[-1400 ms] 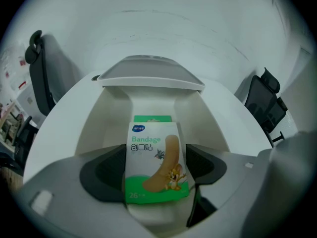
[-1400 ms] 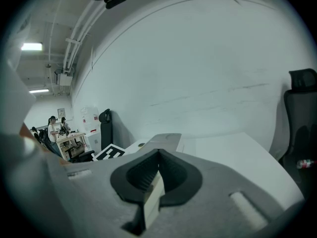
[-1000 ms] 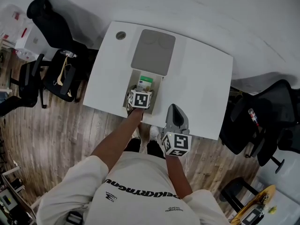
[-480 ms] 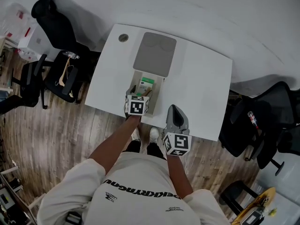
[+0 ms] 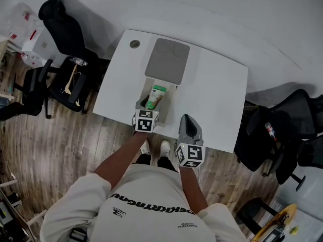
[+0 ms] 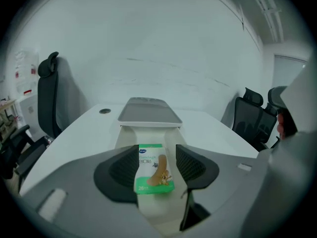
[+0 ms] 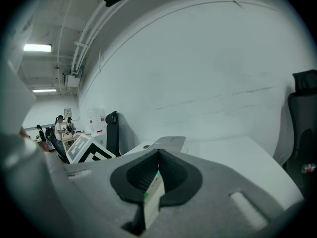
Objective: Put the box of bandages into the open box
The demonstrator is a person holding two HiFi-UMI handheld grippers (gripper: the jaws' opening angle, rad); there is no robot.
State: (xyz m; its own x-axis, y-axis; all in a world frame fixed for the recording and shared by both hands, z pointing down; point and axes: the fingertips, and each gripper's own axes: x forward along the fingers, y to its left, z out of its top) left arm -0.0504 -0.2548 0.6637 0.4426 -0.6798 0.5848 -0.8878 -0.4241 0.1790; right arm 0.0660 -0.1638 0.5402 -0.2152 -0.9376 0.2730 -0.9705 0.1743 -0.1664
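Note:
The bandage box (image 5: 157,96), green and white with a plaster pictured on it, leans inside the open white box (image 5: 173,96) on the table. Behind the box its grey lid (image 5: 169,60) lies folded back. My left gripper (image 5: 146,108) hangs at the box's near end, open. Its jaws have just been closing with nothing between them. In the left gripper view the bandage box (image 6: 154,168) shows through the gap of the left gripper (image 6: 157,148), apart from the pads. My right gripper (image 5: 187,116) rests to the right. In its own view the right gripper (image 7: 158,152) is shut on a thin white and green piece (image 7: 154,197).
The white table (image 5: 217,100) has a round cable hole (image 5: 134,44) at its far left corner. Black office chairs stand to the left (image 5: 65,59) and right (image 5: 282,127). Wooden floor lies below the near edge. People stand far off (image 7: 59,128) in the right gripper view.
My left gripper has drawn back and up out of the open box toward the near edge, its jaws narrower. The bandage box stays in the box. The right gripper has kept still.

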